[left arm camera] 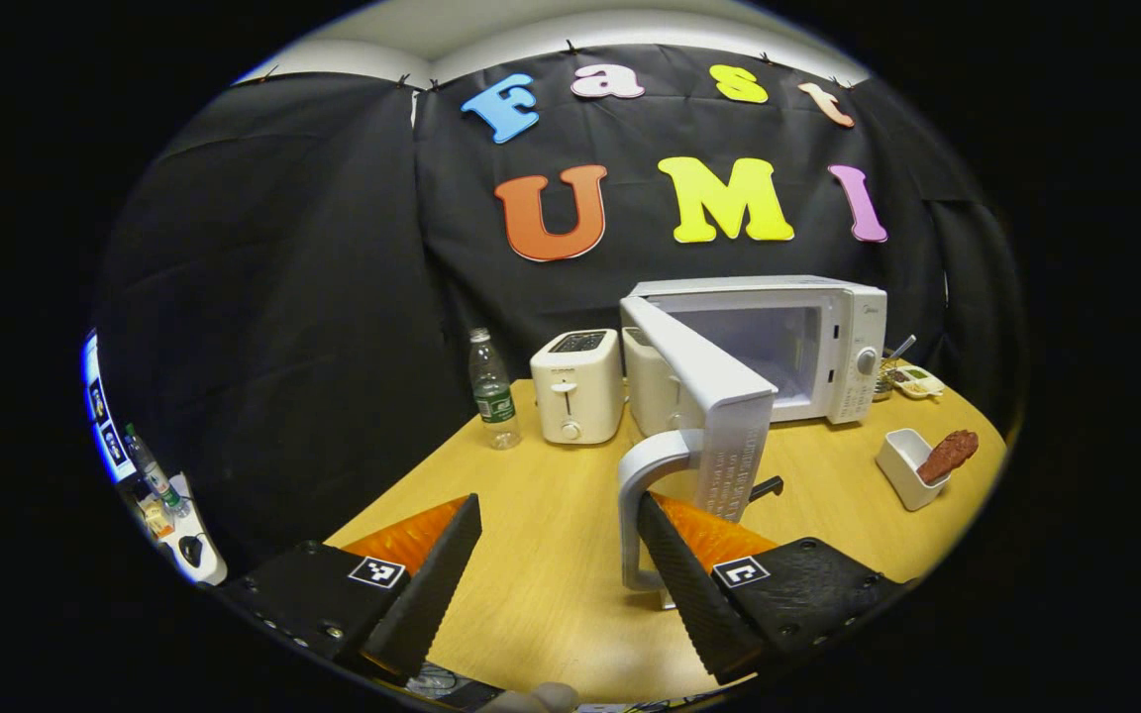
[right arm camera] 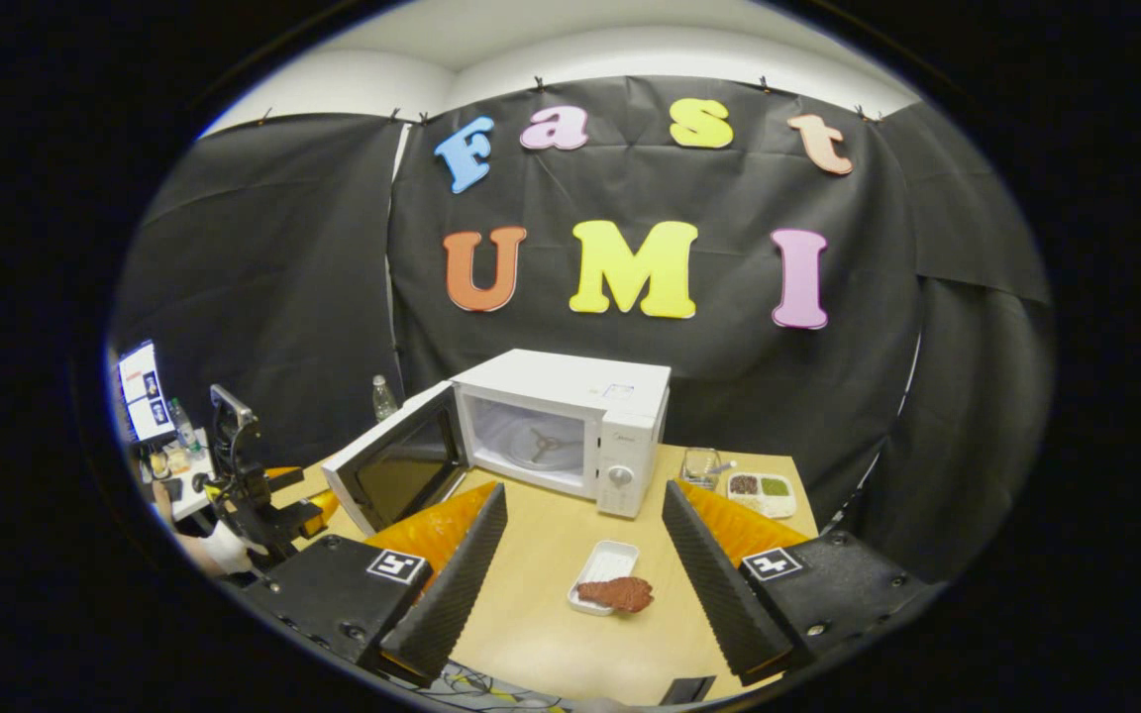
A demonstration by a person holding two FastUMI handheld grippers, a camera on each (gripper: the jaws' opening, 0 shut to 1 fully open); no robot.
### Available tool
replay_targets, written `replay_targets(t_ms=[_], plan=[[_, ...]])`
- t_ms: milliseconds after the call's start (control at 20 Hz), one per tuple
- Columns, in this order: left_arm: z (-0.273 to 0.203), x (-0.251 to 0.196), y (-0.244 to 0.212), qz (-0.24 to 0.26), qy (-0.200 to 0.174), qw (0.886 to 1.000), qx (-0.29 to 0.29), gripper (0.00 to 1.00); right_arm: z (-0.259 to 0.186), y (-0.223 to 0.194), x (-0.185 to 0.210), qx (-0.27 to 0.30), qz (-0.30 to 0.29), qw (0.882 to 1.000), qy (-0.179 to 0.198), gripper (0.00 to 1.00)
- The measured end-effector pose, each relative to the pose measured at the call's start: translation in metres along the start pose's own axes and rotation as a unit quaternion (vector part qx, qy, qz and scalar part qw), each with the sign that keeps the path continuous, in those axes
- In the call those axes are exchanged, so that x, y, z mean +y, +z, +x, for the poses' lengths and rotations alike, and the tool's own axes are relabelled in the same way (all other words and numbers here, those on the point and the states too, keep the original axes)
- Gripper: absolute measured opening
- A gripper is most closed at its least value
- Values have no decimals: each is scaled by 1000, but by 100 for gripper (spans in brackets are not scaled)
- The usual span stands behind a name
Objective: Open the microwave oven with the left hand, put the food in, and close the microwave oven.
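Note:
The white microwave (left arm camera: 828, 347) (right arm camera: 570, 421) stands at the back of the wooden table with its door (left arm camera: 719, 396) (right arm camera: 397, 470) swung wide open and its cavity bare. My left gripper (left arm camera: 559, 507) is open; the door's handle (left arm camera: 642, 495) stands just inside its right finger, and the left finger is far from it. A brown piece of food (left arm camera: 949, 454) (right arm camera: 616, 593) lies on a small white tray (left arm camera: 902, 465) (right arm camera: 602, 566) on the table in front of the microwave. My right gripper (right arm camera: 585, 492) is open above the table, with the tray between and beyond its fingers.
Two white toasters (left arm camera: 578, 396) (left arm camera: 652, 391) and a water bottle (left arm camera: 493, 391) stand left of the microwave. A divided dish (left arm camera: 915, 380) (right arm camera: 761, 493) and a glass (right arm camera: 699, 465) sit to its right. The table (left arm camera: 531, 555) has free room at the front.

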State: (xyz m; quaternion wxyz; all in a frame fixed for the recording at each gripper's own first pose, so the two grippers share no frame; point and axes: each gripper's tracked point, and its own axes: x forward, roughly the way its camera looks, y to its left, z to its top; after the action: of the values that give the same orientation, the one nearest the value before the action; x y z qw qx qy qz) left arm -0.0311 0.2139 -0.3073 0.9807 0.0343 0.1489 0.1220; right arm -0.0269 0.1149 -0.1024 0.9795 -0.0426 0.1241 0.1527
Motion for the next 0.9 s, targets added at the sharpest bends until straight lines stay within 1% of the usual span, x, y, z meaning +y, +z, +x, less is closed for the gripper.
replay_targets(t_ms=[100,250,350,500,650,700,750,900], plan=[[1,17,-4,-8,18,1000,9,97,5,-5,-3,4,-1,1000,-1,92],[-3,41,-2,-4,45,999,8,97,15,-18,-13,13,-1,1000,-5,92],[-10,51,-2,-5,54,998,10,97,23,-33,-22,22,5,1000,-8,92],[-26,55,4,-8,57,998,7,97,37,-70,-38,48,24,999,-8,92],[-49,35,25,-12,46,999,-10,97,52,-119,-56,88,34,996,-6,92],[-56,24,35,-14,39,999,-16,97,58,-137,-60,102,41,994,2,92],[-61,12,44,-19,30,999,-22,97,64,-155,-64,123,51,991,7,92],[-74,-24,71,-37,9,999,-37,97,83,-198,-69,171,101,980,29,89]])
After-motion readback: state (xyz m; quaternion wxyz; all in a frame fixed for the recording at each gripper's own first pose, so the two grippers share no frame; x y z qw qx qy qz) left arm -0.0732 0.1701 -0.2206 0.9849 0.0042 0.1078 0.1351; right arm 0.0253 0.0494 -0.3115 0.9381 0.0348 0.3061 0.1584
